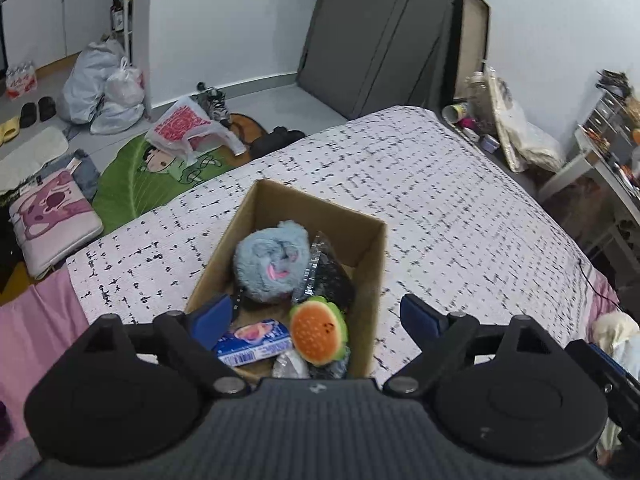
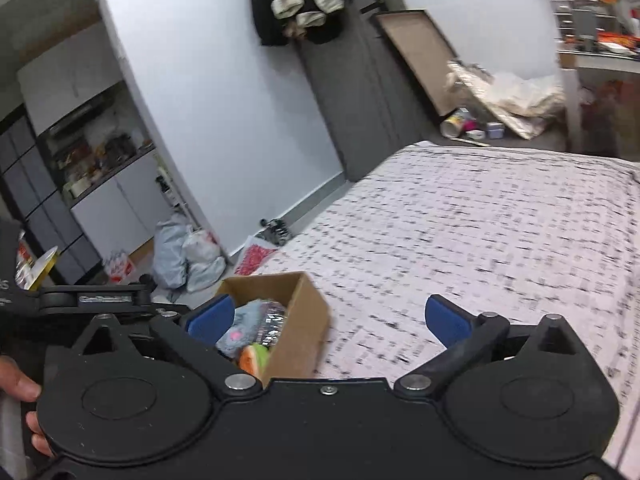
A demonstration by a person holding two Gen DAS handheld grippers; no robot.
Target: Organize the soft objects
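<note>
An open cardboard box (image 1: 374,264) stands on the bed with the black-and-white checked cover (image 1: 440,200). Inside lie a fluffy blue plush (image 1: 268,264), a burger plush (image 1: 318,332), a dark shiny bag (image 1: 332,276) and a blue-and-white packet (image 1: 256,344). My left gripper (image 1: 318,318) is open and empty above the box's near end. My right gripper (image 2: 330,316) is open and empty, higher up and to the right of the box (image 2: 304,328). The blue plush (image 2: 244,320) and burger plush (image 2: 254,358) show inside it.
Floor left of the bed holds a green mat (image 1: 132,184), a pink cushion (image 1: 52,220), plastic bags (image 1: 108,88) and shoes. A dark door (image 1: 380,32) is at the back. Clutter and a desk (image 1: 600,160) stand on the right. The left gripper's body (image 2: 92,300) shows at left.
</note>
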